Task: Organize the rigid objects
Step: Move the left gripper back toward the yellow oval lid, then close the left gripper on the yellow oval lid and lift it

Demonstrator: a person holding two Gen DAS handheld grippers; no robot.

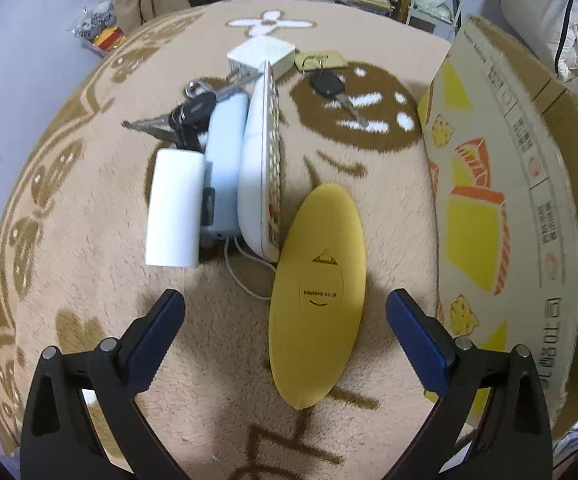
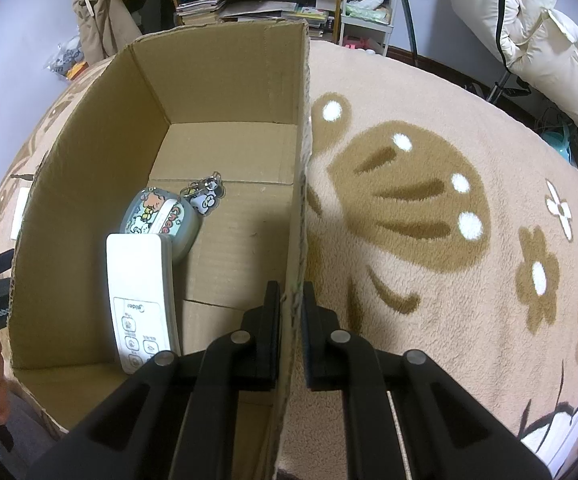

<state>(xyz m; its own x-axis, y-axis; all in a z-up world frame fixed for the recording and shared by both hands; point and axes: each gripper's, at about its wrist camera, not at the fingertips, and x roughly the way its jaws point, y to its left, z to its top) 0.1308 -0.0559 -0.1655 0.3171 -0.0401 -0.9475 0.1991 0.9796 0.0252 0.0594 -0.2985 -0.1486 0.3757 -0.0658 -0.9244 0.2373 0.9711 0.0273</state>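
Steadying box (image 2: pixel 225 92): right gripper (image 2: pixel 291 312) clamps its wall so it stays put | left gripper (image 1: pixel 285 320) spread wide over yellow case (image 1: pixel 317 296) on rug (image 1: pixel 89 240), likely next pick | remote (image 2: pixel 139 292) and tin (image 2: pixel 161 216) already boxed

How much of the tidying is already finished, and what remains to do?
Done: a remote and a small case lie in the box. In hand: the right gripper is shut on the box wall; the left gripper is open, near the yellow oval item. Left on the rug: that item, white devices, keys.
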